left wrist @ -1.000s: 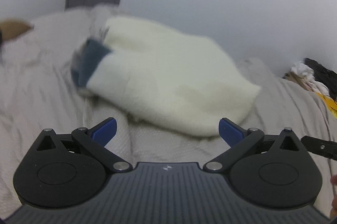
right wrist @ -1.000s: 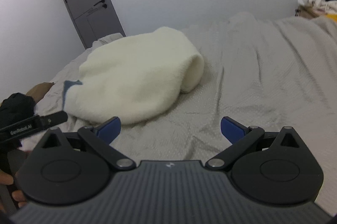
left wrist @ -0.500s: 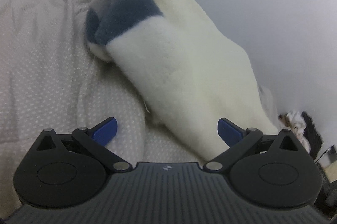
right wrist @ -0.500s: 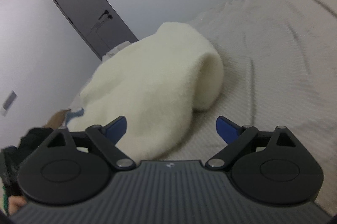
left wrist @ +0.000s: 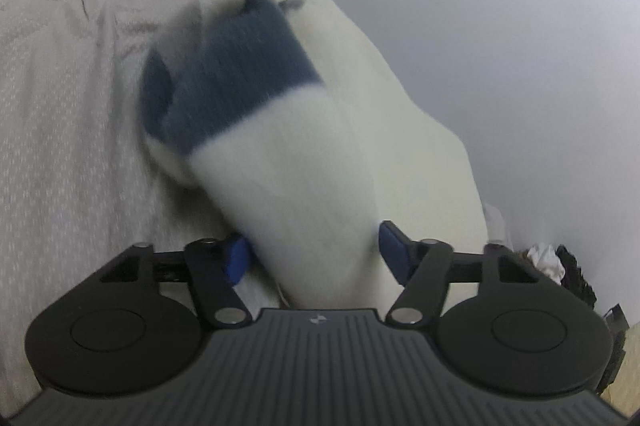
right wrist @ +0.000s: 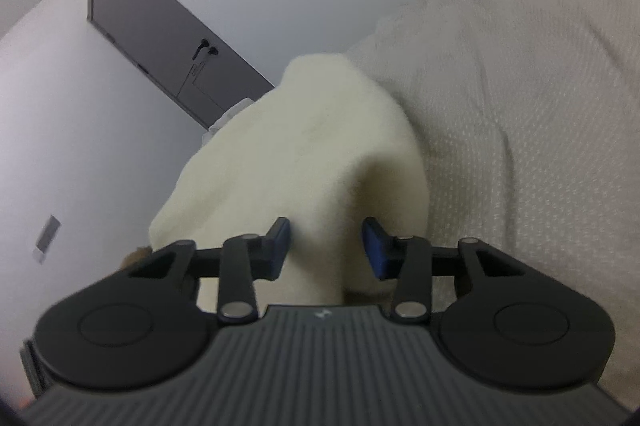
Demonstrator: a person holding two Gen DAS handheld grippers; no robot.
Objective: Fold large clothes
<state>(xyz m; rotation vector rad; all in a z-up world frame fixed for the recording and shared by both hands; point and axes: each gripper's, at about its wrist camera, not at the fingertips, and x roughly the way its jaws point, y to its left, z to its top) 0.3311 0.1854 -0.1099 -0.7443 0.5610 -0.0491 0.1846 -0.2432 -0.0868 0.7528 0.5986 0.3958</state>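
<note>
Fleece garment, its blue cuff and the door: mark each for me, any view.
fleece garment (right wrist: 320,145), right wrist view, on its cream body above the fingers.
blue cuff (left wrist: 236,85), left wrist view, middle of the dark blue band.
door (right wrist: 160,37), right wrist view, on its grey panel.

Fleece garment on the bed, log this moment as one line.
left claw: closing around fleece garment | right claw: closing around it | bed: garment bunched
</note>
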